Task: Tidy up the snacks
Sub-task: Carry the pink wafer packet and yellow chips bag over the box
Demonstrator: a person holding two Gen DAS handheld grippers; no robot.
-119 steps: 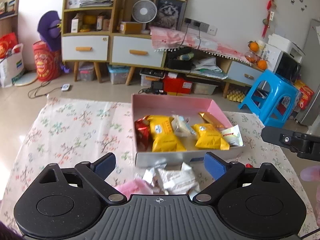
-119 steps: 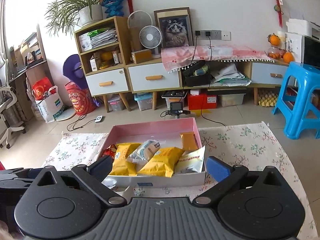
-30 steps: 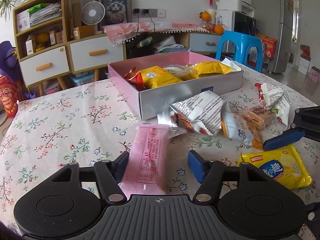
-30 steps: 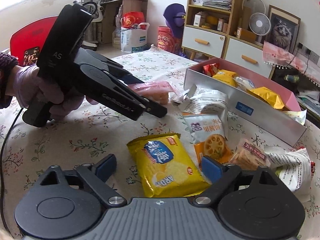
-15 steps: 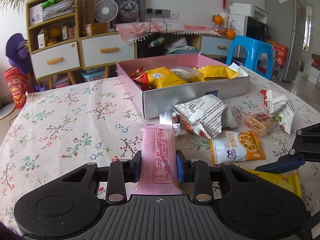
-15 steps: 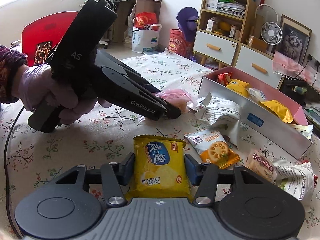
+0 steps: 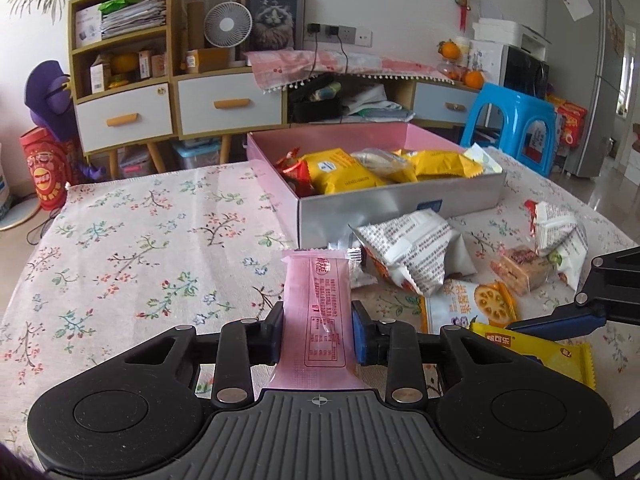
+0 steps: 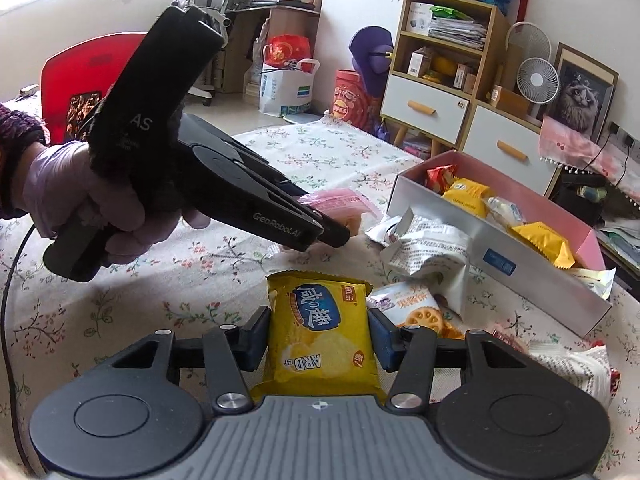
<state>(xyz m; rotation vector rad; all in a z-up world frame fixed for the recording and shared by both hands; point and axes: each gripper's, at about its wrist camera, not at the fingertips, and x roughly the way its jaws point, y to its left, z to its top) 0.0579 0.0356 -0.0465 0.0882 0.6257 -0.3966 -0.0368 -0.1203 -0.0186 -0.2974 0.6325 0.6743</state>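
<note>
Beyond my table I see a white wall point(image 7: 400, 0) with a wooden shelf unit point(image 7: 120, 60), white drawers point(image 7: 230, 106) with orange handles, a small fan point(image 7: 226, 26), a cat picture point(image 7: 274, 26), a blue stool point(image 7: 512, 128), a grey fridge point(image 7: 588, 72) and a pale tiled floor point(image 8: 240, 120) in daylight.

Home living room: sideboard point(image 7: 224, 108), fan point(image 7: 224, 26), fridge point(image 7: 588, 76).

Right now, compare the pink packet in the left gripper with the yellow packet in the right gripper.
The pink packet is narrow and plain, with small red print; the yellow packet is wider, with a blue logo and a crisp picture. The left gripper therefore closes tighter than the right gripper. Both are sealed snack wrappers clamped at their sides, pointing forward over the floral tablecloth.
</note>
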